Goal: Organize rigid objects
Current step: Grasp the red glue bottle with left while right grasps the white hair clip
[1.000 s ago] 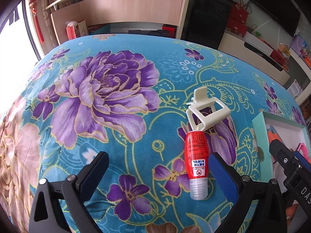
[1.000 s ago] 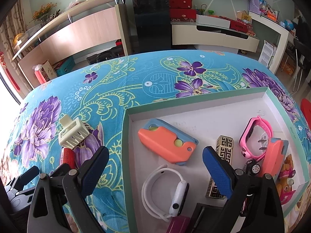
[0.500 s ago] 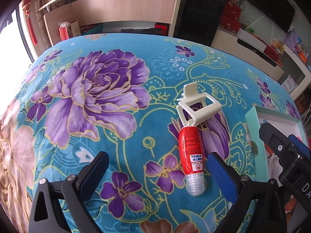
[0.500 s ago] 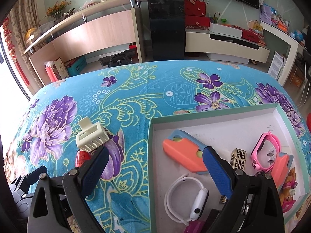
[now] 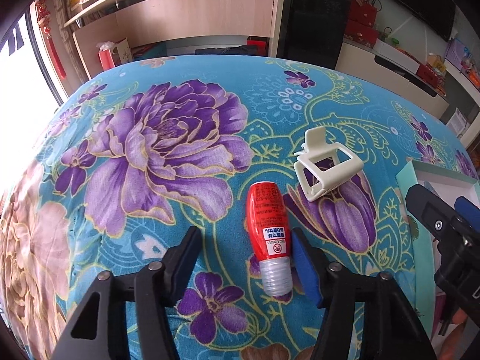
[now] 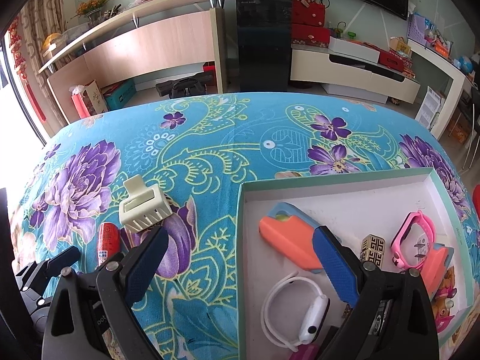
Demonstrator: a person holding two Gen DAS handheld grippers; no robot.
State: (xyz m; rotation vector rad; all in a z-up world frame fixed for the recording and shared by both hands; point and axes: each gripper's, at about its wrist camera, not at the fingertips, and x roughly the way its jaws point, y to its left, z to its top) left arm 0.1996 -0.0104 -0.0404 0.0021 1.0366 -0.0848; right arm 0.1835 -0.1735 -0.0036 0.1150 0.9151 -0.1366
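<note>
The left gripper (image 5: 243, 252) has its fingers spread, the red bottle (image 5: 270, 234) lying on the table (image 5: 180, 210) between them, close against the right finger, ungrasped. Just beyond lies a cream hair clip (image 5: 325, 165). The right gripper (image 6: 240, 265) hangs released over the box (image 6: 330, 180) edge.

**What you cannot see from here**

In your right wrist view, the right tool's (image 6: 237, 258) blue finger (image 6: 336, 267) covers the near end of the orange case (image 6: 288, 240), and the red bottle's (image 6: 106, 243) clear cap sits behind the other finger. The box (image 6: 330, 180) runs off the bottom edge. In your left wrist view, the bottle label's (image 5: 271, 210) small print is unreadable.
</note>
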